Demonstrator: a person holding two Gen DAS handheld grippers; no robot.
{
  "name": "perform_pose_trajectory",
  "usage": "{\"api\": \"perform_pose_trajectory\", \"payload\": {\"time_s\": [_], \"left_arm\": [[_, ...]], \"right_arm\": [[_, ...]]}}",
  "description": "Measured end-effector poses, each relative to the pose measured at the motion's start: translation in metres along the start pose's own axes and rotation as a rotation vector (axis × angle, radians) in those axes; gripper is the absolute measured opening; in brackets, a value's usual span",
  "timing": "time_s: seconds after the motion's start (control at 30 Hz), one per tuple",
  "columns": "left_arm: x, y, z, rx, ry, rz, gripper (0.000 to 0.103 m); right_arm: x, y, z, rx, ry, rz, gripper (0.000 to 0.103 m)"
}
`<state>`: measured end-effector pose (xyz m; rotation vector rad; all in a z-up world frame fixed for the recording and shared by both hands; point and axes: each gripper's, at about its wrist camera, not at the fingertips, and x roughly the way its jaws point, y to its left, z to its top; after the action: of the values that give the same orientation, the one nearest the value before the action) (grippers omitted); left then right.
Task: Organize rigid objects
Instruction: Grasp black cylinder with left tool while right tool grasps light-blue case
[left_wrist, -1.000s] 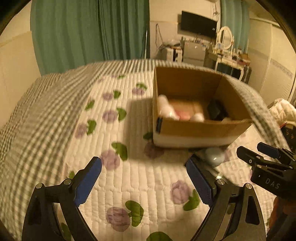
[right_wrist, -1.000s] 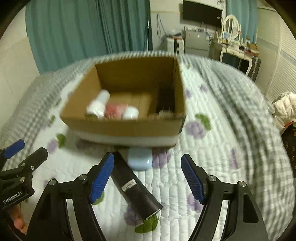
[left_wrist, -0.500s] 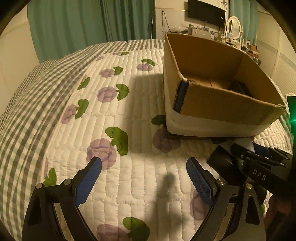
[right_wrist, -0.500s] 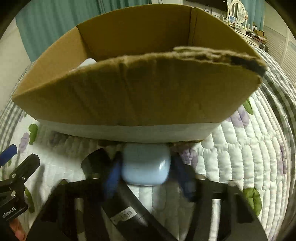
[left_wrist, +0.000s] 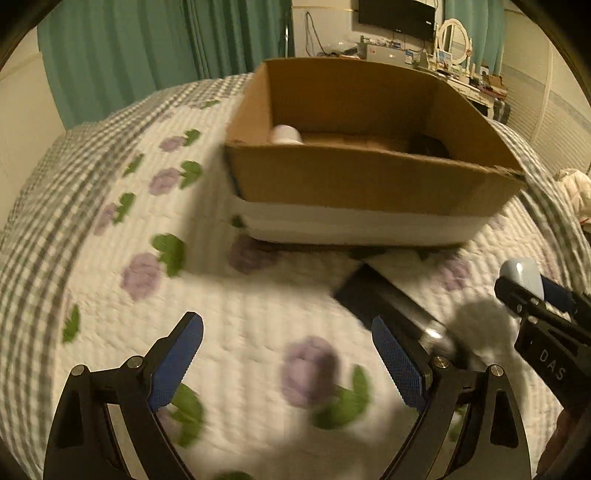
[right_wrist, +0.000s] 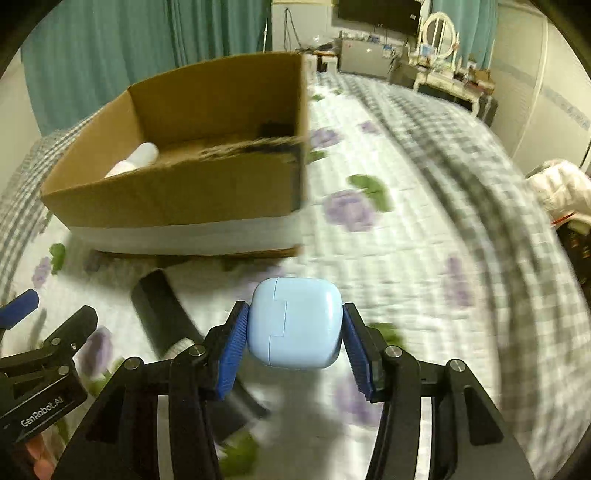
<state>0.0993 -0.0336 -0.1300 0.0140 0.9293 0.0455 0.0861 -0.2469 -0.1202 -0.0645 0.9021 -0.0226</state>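
Note:
My right gripper (right_wrist: 293, 332) is shut on a light blue earbud case (right_wrist: 293, 323) and holds it above the quilt, in front of and to the right of the cardboard box (right_wrist: 177, 192). The case also shows in the left wrist view (left_wrist: 522, 277). A black tube-shaped object (right_wrist: 166, 317) lies on the quilt in front of the box; it also shows in the left wrist view (left_wrist: 384, 299). My left gripper (left_wrist: 288, 354) is open and empty, low over the quilt. White bottles (right_wrist: 136, 158) lie in the box.
The bed has a white floral quilt (left_wrist: 207, 295) with a grey checked border. Green curtains (left_wrist: 147, 51) hang behind. A dresser with a mirror (right_wrist: 439, 33) stands at the back right. White cloth (right_wrist: 557, 192) lies at the right edge.
My right gripper closed on the blue earbud case beside the box and lifted it up and back. My left gripper stayed open and shifted its view to the right.

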Motion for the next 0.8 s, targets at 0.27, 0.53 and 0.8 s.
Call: {"api": "perform_pose_trajectory", "payload": {"time_s": [0.27, 0.53, 0.8], "left_arm": [[0.006, -0.039, -0.008, -0.045, 0.078, -0.035, 0.093], [0.029, -0.073, -0.011, -0.092, 0.155, -0.127, 0.083], [0.047, -0.080, -0.006, -0.075, 0.177, -0.136, 0.073]], "right_arm": [[-0.010, -0.039, 0.000, 0.078, 0.005, 0.008, 0.050], [0.000, -0.052, -0.003, 0.062, 0.027, 0.032, 0.050], [0.008, -0.054, -0.004, 0.066, 0.025, 0.072, 0.050]]}}
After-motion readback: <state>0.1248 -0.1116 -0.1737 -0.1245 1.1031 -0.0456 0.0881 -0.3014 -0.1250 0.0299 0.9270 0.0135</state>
